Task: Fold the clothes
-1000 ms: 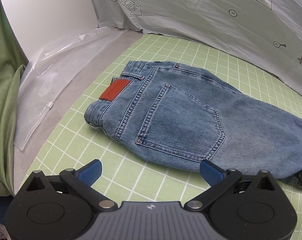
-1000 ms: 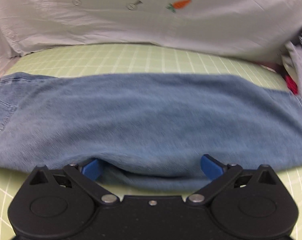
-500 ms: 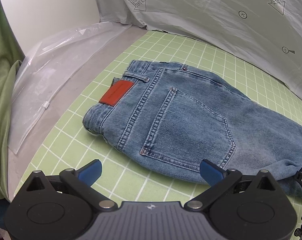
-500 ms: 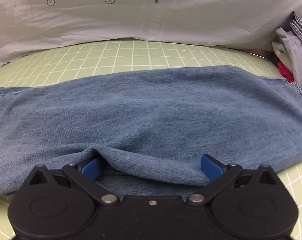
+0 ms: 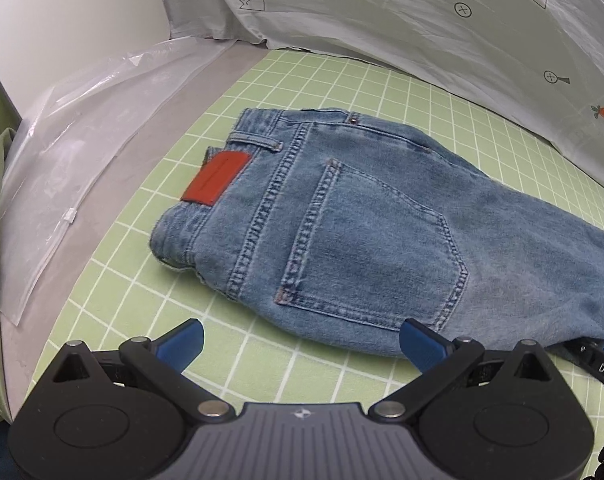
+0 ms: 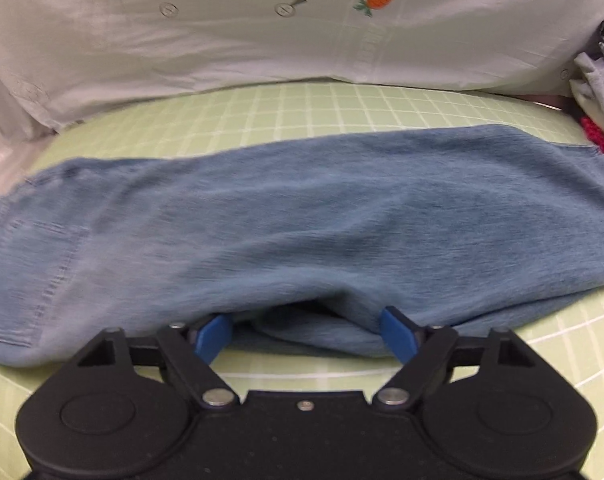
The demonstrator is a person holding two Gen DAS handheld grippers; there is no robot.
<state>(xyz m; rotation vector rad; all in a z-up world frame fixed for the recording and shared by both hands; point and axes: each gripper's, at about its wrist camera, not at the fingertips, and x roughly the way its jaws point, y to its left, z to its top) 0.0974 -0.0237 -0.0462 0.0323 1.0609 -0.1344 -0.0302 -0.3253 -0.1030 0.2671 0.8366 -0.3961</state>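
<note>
Both claws gape: the left claw (image 5: 300, 342) hovers beside the folded blue denim jeans (image 5: 381, 232), the right claw (image 6: 305, 334) straddles their near edge on the green gridded mat (image 5: 262, 92).

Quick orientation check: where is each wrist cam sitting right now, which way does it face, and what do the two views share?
Left wrist: low over the green grid mat, facing the jeans at the waistband with its red patch; the open left gripper shows, holding nothing.
Right wrist: at the near edge of the jeans' leg, facing the white carrot-print sheet; the right gripper shows, open, denim edge between its fingers.
Shared: jeans, mat, sheet.
</note>
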